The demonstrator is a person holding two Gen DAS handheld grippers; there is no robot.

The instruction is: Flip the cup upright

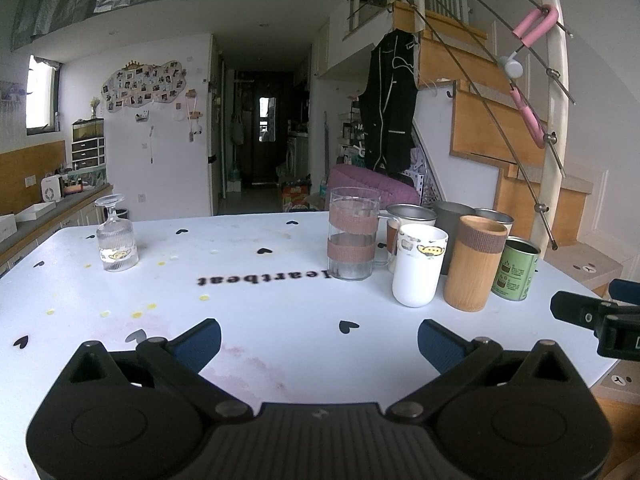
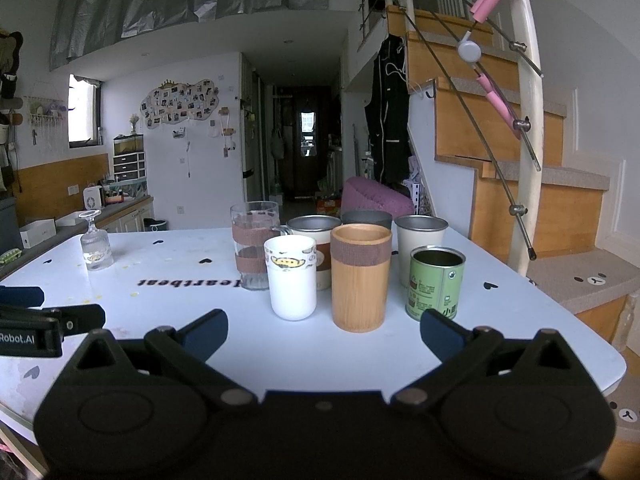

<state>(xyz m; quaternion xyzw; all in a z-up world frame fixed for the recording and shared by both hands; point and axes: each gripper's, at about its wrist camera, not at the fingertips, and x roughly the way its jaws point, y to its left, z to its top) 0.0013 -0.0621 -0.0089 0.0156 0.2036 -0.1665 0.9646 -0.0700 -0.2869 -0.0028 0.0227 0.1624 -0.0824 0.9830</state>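
Far ahead-left of both claws, the glass stands upside down on the counter; left claw and right claw are spread, holding nothing.

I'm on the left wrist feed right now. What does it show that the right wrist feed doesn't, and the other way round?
Left wrist only: the right claw entering from the right edge, and its own left claw open in the foreground.

Right wrist only: the left claw at the left edge, the right claw open below, and all three metal-rimmed cups behind the front row unobstructed.

Both: the upside-down stemmed glass standing alone at the far left of the table, plus the upright white cup, bamboo cup and green tin.
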